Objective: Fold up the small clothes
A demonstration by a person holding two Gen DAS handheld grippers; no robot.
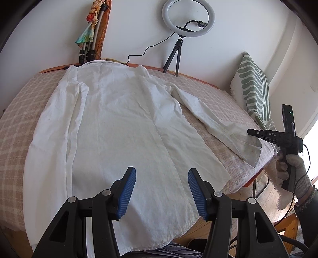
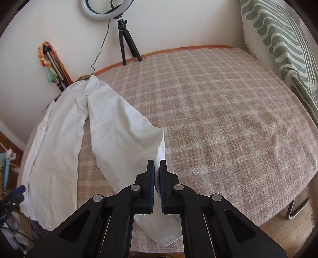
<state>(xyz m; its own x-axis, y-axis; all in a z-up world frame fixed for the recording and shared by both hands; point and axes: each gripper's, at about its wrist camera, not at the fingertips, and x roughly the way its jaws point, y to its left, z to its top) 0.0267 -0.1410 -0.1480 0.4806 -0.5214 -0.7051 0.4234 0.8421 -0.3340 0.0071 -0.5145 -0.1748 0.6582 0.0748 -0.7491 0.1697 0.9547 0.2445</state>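
A white long-sleeved shirt [image 1: 123, 123] lies spread flat on a checked blanket [image 1: 17, 123], collar at the far edge and hem hanging over the near edge. My left gripper [image 1: 162, 178] hovers open over the lower part of the shirt, with nothing between its blue pads. The shirt's right sleeve [image 1: 218, 127] stretches out toward the bed's right edge. In the right wrist view my right gripper [image 2: 157, 164] is shut on that sleeve [image 2: 123, 135] near the cuff [image 2: 165, 234], with white cloth showing between the pads. A gloved hand [image 1: 292, 168] holds the right gripper [image 1: 250, 132] at the sleeve's end.
A ring light on a small black tripod [image 1: 188, 17] stands at the back against the wall. A green-patterned pillow [image 1: 254, 89] leans at the right. A folded tripod with a colourful scarf [image 1: 91, 39] stands at the back left. Bare blanket [image 2: 228, 119] spreads right of the sleeve.
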